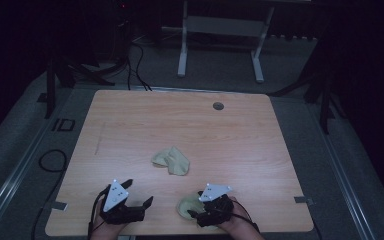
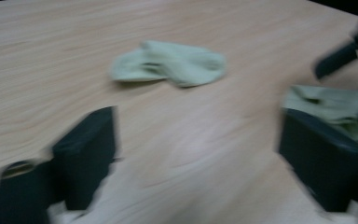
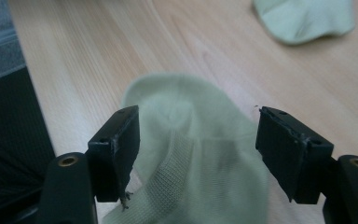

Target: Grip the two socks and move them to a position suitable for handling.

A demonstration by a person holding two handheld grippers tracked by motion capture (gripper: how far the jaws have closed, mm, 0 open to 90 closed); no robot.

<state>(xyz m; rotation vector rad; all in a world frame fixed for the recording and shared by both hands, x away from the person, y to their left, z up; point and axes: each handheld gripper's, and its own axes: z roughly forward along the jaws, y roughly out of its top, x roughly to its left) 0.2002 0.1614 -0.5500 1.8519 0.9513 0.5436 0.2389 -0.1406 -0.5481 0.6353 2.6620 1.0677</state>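
Note:
Two pale green socks lie on the wooden table (image 1: 130,125). One crumpled sock (image 1: 171,161) (image 2: 172,63) (image 3: 307,16) rests near the middle. The other sock (image 1: 186,206) (image 2: 335,105) (image 3: 191,140) lies at the front edge, under my right gripper (image 1: 195,204) (image 3: 198,126). That gripper's jaws stand open on either side of the sock, with no pad pressing on it. My left gripper (image 1: 138,193) (image 2: 198,135) is open and empty above bare wood at the front left, pointing toward the middle sock. The left gripper view is blurred.
A round cable hole (image 1: 218,106) sits near the table's far edge. The front edge of the table (image 3: 32,93) is just beside my right gripper. A white desk frame (image 1: 220,30) and cables (image 1: 135,65) are on the grey floor behind the table.

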